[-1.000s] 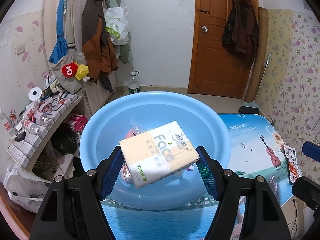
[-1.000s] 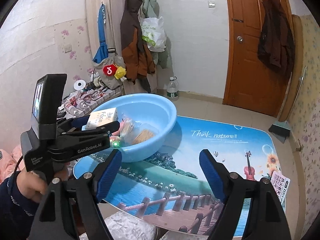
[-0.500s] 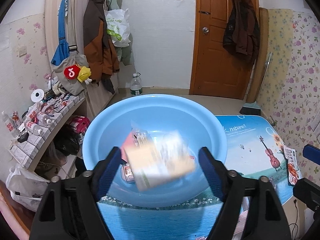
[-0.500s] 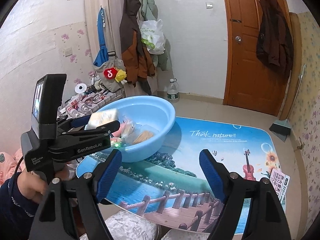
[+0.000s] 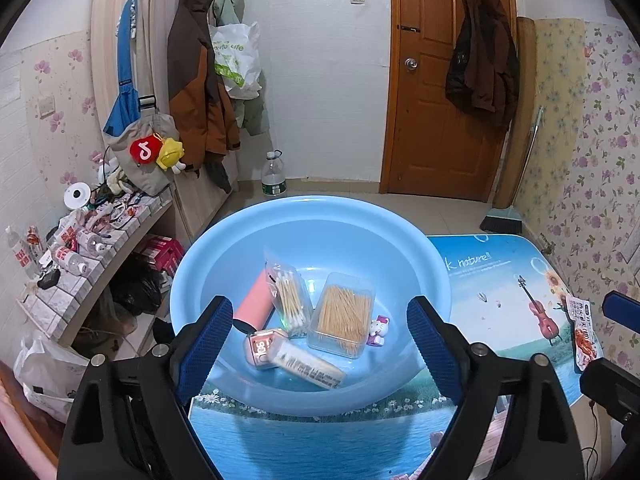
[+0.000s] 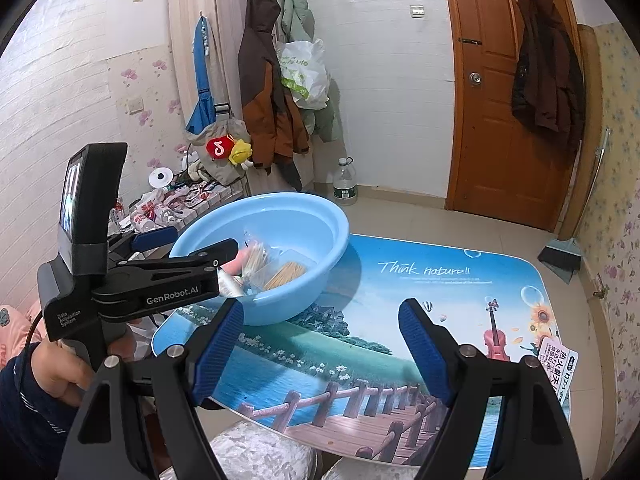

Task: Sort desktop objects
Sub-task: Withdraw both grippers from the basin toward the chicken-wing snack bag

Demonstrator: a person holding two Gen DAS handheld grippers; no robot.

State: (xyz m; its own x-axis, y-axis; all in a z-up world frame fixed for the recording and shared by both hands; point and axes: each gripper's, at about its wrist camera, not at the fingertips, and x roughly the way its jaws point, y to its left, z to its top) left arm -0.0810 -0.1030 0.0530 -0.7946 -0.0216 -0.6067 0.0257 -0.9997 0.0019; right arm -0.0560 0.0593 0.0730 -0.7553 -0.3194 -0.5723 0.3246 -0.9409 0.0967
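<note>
A light blue basin [image 5: 224,272] stands on the left part of the picture-printed table [image 5: 500,280]; it also shows in the right wrist view [image 6: 320,216]. In it lie a tissue pack [image 5: 310,367] on its side, a pink digital timer [image 5: 262,347], a pink tube [image 5: 253,305], a cotton-swab box [image 5: 290,299], a toothpick box [image 5: 343,320] and a small Hello Kitty figure [image 5: 378,330]. My left gripper [image 5: 318,342] is open and empty above the basin's near side. My right gripper [image 6: 320,352] is open and empty over the table's front.
A snack packet [image 6: 558,362] lies at the table's right edge, also seen in the left wrist view [image 5: 582,330]. A cluttered shelf [image 5: 80,240] runs along the left wall. A water bottle [image 5: 273,178] and a broom [image 5: 502,220] are on the floor behind.
My left gripper opened and let go of the tissue pack, which fell into the basin and now lies at its near side. The right gripper stayed open and barely moved.
</note>
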